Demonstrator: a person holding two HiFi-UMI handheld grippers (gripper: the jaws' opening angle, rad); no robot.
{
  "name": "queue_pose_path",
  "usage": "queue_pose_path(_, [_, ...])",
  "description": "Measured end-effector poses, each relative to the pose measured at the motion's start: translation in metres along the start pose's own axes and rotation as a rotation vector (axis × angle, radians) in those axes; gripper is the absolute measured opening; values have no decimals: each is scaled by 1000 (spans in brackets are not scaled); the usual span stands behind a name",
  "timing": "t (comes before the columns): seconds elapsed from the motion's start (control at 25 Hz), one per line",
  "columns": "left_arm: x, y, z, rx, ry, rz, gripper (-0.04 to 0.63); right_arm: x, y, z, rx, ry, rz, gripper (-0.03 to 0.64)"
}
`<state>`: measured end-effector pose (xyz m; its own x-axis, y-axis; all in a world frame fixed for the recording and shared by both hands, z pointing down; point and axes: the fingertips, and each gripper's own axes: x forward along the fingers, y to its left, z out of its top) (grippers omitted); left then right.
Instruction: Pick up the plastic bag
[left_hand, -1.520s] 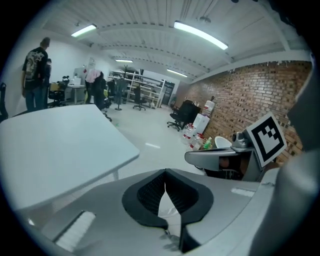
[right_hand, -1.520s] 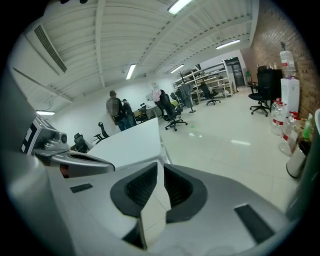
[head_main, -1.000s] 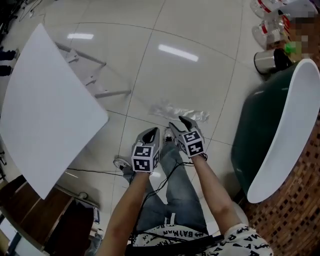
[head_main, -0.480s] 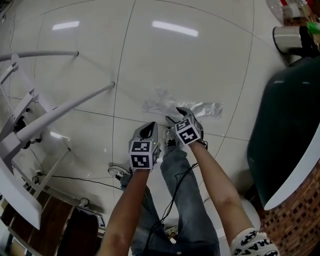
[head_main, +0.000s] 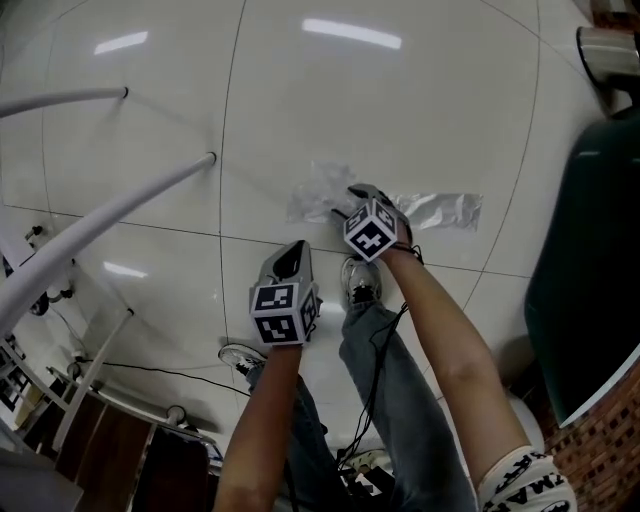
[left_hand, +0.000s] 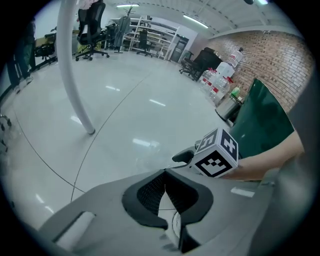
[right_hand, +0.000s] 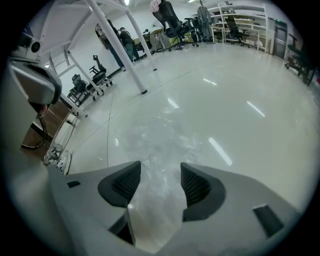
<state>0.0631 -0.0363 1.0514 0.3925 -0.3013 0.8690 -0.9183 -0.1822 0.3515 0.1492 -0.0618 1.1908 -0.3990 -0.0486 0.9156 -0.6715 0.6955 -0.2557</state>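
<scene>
The clear, crumpled plastic bag (head_main: 440, 210) lies flat on the glossy white floor tiles. My right gripper (head_main: 352, 196) hangs over the bag's left half with its jaws open; in the right gripper view the bag (right_hand: 160, 135) shows on the floor just ahead of the right gripper (right_hand: 160, 172), and the pads touch nothing. My left gripper (head_main: 294, 256) sits nearer to me and to the left, short of the bag, shut with nothing in it. In the left gripper view the left gripper (left_hand: 164, 176) has its pads together, and the right gripper's marker cube (left_hand: 216, 155) is ahead on the right.
White table legs (head_main: 110, 205) slant across the left. A dark green container (head_main: 590, 290) stands at the right, with a metal bin (head_main: 612, 48) behind it. The person's shoes (head_main: 360, 282) and a black cable (head_main: 150, 370) are on the floor near me.
The view has tilted forward and the white tabletop has left the picture. My right gripper has reached forward from beside the left one to over the bag. The left gripper has stayed back.
</scene>
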Motion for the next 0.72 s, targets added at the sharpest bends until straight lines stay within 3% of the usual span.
queue_pose_path(0.28, [3,7,-8,-22,-8,-11,2,28,-4,-19,-89,74,-104,257])
queue_pose_path(0.4, [-4,9,-11,-38,-15,-5,2,28,-9,-19,-88,97,-166,80])
queue_pose_path(0.44, [-6,9,-14,-43,-14,-2,2,28,-11,-17,-67,106,-165,51])
queue_pose_path(0.6, [-18,5,-19,-52,-4,5,5,21,-14,-19,82,130,-44,20])
queue_pose_path(0.72, [-42,-2,-11,-62,-16,11,5,-22,-7,2,183,-10,13,18])
